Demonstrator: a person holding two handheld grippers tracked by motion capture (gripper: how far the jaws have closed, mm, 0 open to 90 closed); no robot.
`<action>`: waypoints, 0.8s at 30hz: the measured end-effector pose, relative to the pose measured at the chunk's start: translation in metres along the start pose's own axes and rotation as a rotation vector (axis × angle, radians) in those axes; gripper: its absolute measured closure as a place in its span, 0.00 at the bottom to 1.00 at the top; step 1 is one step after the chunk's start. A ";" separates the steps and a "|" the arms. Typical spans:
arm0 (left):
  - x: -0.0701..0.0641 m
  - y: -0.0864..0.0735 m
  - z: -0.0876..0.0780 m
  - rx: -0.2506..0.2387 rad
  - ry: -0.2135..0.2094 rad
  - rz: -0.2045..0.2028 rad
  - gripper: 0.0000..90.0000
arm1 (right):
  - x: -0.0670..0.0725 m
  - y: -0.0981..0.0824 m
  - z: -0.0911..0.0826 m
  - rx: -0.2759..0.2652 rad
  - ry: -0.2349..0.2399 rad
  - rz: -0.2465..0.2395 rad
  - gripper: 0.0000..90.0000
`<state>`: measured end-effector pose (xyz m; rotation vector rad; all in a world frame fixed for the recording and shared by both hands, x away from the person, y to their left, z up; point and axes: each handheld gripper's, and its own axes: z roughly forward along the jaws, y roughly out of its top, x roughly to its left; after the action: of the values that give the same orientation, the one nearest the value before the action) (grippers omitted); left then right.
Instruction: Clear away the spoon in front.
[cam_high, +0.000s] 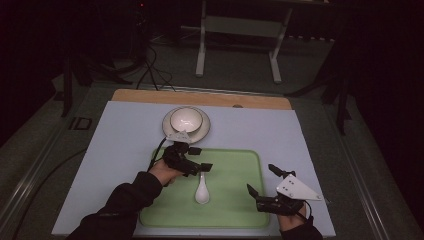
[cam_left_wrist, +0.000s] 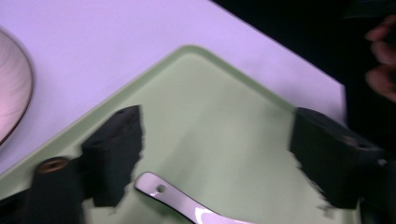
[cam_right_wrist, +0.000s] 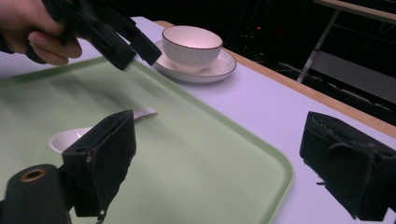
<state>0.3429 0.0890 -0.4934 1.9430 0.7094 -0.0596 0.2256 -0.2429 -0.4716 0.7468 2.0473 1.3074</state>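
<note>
The white spoon (cam_high: 202, 189) lies flat on the green tray (cam_high: 240, 210), about midway along it and nearer its left edge, handle pointing toward the tray's far edge and bowl toward me. My left gripper (cam_high: 200, 159) hangs just above the handle end with its jaws spread wide and nothing pinched between them; in the left gripper view the spoon's handle (cam_left_wrist: 161, 189) sits on the tray below the gap, clear of both pads, so I read the spoon as set down and let go. My right gripper (cam_high: 261, 180) waits over the tray's near right corner, its jaws also spread and empty; in the right gripper view the spoon (cam_right_wrist: 70, 137) lies well beyond its left jaw, untouched. Past the tray's far edge, on the pale mat (cam_high: 120, 140) that covers most of the tabletop, a white bowl (cam_high: 186, 119) stands upright on its saucer (cam_high: 205, 131), just beside the tray but not on it. My judgement is that the spoon's part of the work looks finished, as it rests on the tray by itself. What seems left, if the set is meant to be gathered together, is the bowl and saucer, both outside the tray. The left gripper is the nearer one to them, already close to the saucer's near rim.
</note>
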 end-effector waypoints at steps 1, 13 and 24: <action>-0.001 0.001 -0.003 -0.006 -0.005 0.006 0.16 | 0.000 0.000 0.000 0.000 0.000 0.000 0.12; -0.012 0.004 -0.043 -0.132 0.016 0.073 0.01 | -0.001 0.000 -0.001 -0.009 -0.018 0.008 0.12; -0.021 -0.005 -0.080 -0.123 0.014 0.101 0.01 | -0.002 0.000 -0.002 -0.017 -0.005 0.014 0.12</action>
<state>0.3022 0.1484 -0.4523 1.8599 0.6087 0.0589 0.2259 -0.2455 -0.4701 0.7577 2.0278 1.3276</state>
